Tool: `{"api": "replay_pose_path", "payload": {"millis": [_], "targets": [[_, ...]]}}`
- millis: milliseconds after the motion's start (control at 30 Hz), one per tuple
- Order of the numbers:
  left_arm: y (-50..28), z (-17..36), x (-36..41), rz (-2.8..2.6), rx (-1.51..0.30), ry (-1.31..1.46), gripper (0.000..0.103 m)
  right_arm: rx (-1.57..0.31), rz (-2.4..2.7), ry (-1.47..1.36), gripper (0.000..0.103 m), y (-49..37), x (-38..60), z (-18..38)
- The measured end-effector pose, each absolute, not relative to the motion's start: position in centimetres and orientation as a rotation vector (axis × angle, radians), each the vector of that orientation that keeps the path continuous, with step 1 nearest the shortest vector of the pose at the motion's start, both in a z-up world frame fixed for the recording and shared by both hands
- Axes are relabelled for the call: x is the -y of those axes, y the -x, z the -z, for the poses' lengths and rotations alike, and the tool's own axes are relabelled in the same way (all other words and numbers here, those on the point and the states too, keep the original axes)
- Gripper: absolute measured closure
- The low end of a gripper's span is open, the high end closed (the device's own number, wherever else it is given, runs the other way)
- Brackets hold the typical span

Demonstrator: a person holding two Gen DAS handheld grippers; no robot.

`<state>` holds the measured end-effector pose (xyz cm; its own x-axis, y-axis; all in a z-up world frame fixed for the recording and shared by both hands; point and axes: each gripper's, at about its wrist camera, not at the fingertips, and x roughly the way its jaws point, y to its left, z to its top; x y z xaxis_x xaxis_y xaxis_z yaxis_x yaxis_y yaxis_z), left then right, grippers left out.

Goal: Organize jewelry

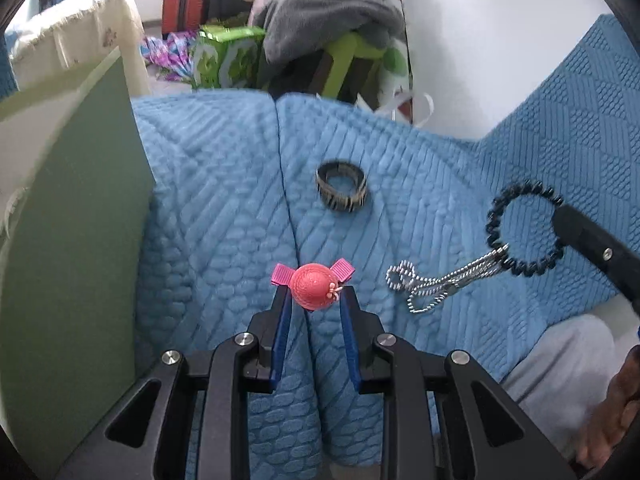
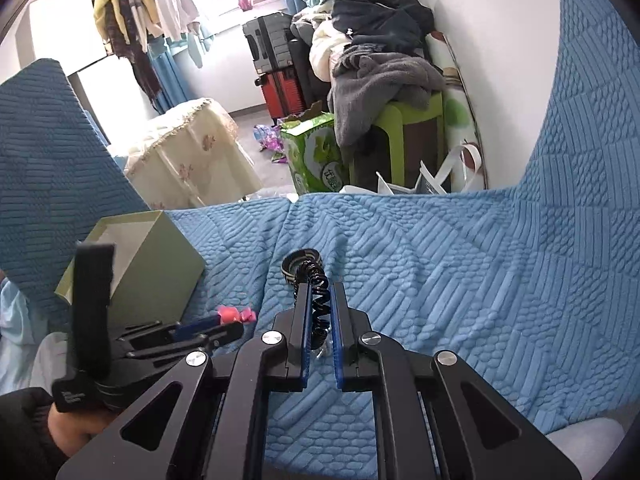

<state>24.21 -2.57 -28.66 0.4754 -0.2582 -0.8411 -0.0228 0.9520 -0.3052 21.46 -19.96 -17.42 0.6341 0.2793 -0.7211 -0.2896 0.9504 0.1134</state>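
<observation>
Nearest in the left wrist view, the left hand-held gripper (image 1: 316,300) has its 2 blue fingers partly closed on a pink hair clip (image 1: 313,286) shaped like a small hat. It looks light and hard, and its ribbon ends stick out at both sides, so the round crown is the sure place to pinch.

The right hand-held gripper (image 2: 320,312) is almost fully closed on a black spiral hair tie (image 1: 524,230). A silver striped bow (image 1: 436,280) hangs from the tie. The tie seems soft and springy, so I judge it can slip or swing if it is held loosely.

Farther on the blue sofa cover (image 1: 224,184) lies a striped bangle (image 1: 341,191), stiff and easy to take by its rim.

At the left stands the green box (image 2: 160,264), open at the top. I cannot tell what is inside.
</observation>
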Motion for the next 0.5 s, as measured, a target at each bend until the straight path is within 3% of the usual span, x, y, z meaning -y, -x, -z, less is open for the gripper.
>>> {"api": "replay_pose_path", "payload": {"millis": [333,367,433,500], "targets": [[-23.3,29.4,2.8,0.161,-1.091,0.283,0.077,-0.830,-0.329,0.000,0.097,-21.4,20.3,17.7],[-23.1,29.2,2.9,0.161,-1.086,0.274,0.074,-0.829,-0.329,-0.004,0.097,-21.4,20.3,17.7],[-22.5,28.5,3.1,0.174,-1.070,0.262,0.058,-0.832,-0.332,-0.009,0.097,-21.4,20.4,17.7],[-22.2,27.6,3.5,0.206,-1.034,0.266,0.057,-0.838,-0.336,-0.021,0.097,-21.4,20.6,17.9]]}}
